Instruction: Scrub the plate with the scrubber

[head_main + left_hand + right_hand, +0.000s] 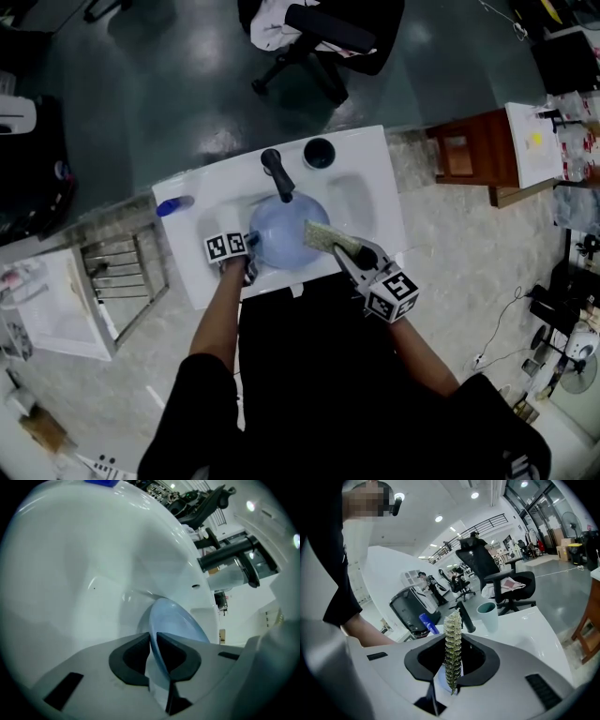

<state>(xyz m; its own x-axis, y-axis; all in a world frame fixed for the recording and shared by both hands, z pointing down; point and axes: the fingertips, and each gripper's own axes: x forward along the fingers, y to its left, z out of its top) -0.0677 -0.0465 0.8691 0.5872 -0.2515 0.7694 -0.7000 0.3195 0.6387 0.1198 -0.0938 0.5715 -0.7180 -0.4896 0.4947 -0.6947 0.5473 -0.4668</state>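
Note:
A pale blue plate (284,234) stands tilted in the white sink (366,202), under the black faucet (277,172). My left gripper (246,247) is at the plate's left rim. In the left gripper view the plate's (180,623) thin edge runs between the dark pads, and my left gripper (153,638) is shut on it. My right gripper (352,253) holds a greenish scrubber (327,236) flat over the plate's right side. The right gripper view shows the scrubber (452,620) edge-on and upright, with my right gripper (453,640) shut on it.
A dark cup (319,152) stands at the sink's back edge, and a blue bottle (174,205) lies at its left corner. A wire rack (122,277) is on the left. A wooden stool (473,150) sits to the right, and an office chair (319,42) lies beyond the sink.

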